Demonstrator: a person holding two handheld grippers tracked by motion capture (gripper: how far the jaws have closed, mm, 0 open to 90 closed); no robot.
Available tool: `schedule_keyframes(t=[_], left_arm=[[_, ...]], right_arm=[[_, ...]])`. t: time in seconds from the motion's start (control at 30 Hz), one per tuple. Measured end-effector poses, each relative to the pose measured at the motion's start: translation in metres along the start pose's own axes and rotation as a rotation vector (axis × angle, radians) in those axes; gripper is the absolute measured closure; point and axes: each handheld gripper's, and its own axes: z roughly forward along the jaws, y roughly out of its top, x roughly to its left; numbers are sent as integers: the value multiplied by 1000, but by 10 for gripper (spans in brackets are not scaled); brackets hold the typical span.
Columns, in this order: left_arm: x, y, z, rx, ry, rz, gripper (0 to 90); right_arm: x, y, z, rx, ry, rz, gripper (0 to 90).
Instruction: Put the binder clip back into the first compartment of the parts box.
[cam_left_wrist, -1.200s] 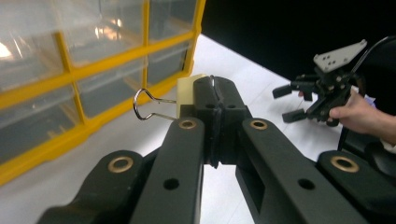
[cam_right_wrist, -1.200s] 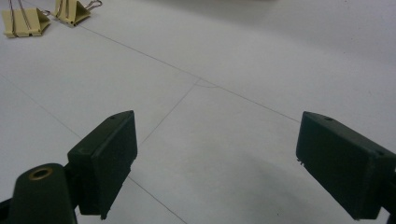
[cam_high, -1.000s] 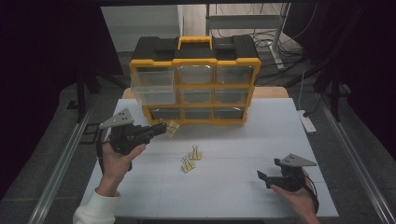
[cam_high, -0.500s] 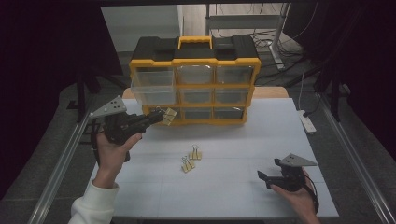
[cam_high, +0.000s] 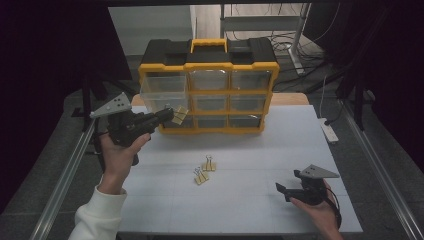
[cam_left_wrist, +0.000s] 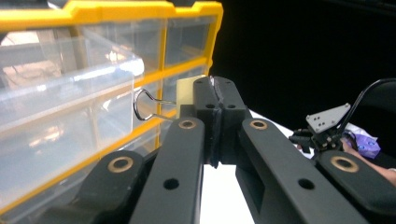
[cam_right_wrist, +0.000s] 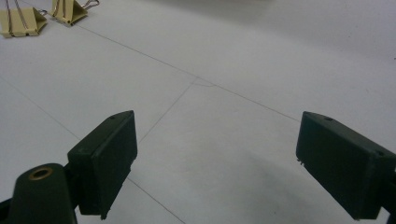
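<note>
My left gripper (cam_high: 168, 116) is shut on a beige binder clip (cam_high: 179, 114), held in the air just in front of the yellow-and-black drawer organizer (cam_high: 209, 65). The organizer's clear top-left drawer (cam_high: 162, 91) is pulled out, and the clip hangs at its front right corner. In the left gripper view the jaws (cam_left_wrist: 215, 88) pinch the clip (cam_left_wrist: 185, 91), whose wire handles point at the drawer (cam_left_wrist: 60, 93). Two more beige clips (cam_high: 209, 164) (cam_high: 201, 176) lie mid-table. My right gripper (cam_high: 281, 190) rests open near the front right, jaws (cam_right_wrist: 215, 158) wide over bare table.
The white table (cam_high: 260, 150) ends close behind the organizer and just before the person's arms. Metal rails run along both sides. The two loose clips (cam_right_wrist: 21, 23) (cam_right_wrist: 70, 10) lie far ahead of the right gripper. Cables and a stand sit behind the organizer.
My left gripper has risen with the binder clip, from near the lower drawers up to the pulled-out top-left drawer. The right gripper has stayed put.
</note>
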Motion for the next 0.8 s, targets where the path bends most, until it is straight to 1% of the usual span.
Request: schedule_keyframes(t=[0.13, 0.23, 0.33, 0.4, 0.63, 0.8], left_arm=[[1, 9, -2, -12, 7, 7, 891], [2, 15, -5, -25, 25, 16, 892], [5, 20, -7, -40, 34, 10, 892], [7, 22, -6, -49, 30, -1, 891], [16, 29, -4, -70, 74, -2, 892], [23, 35, 2, -62, 106, 0, 892]], right_arm=[[0, 0, 0, 0, 1, 0, 129], [0, 0, 1, 2, 1, 2, 128], [0, 0, 0, 0, 3, 1, 129], [0, 0, 0, 1, 0, 1, 129], [0, 0, 1, 3, 0, -1, 129], [0, 0, 0, 2, -1, 2, 129]])
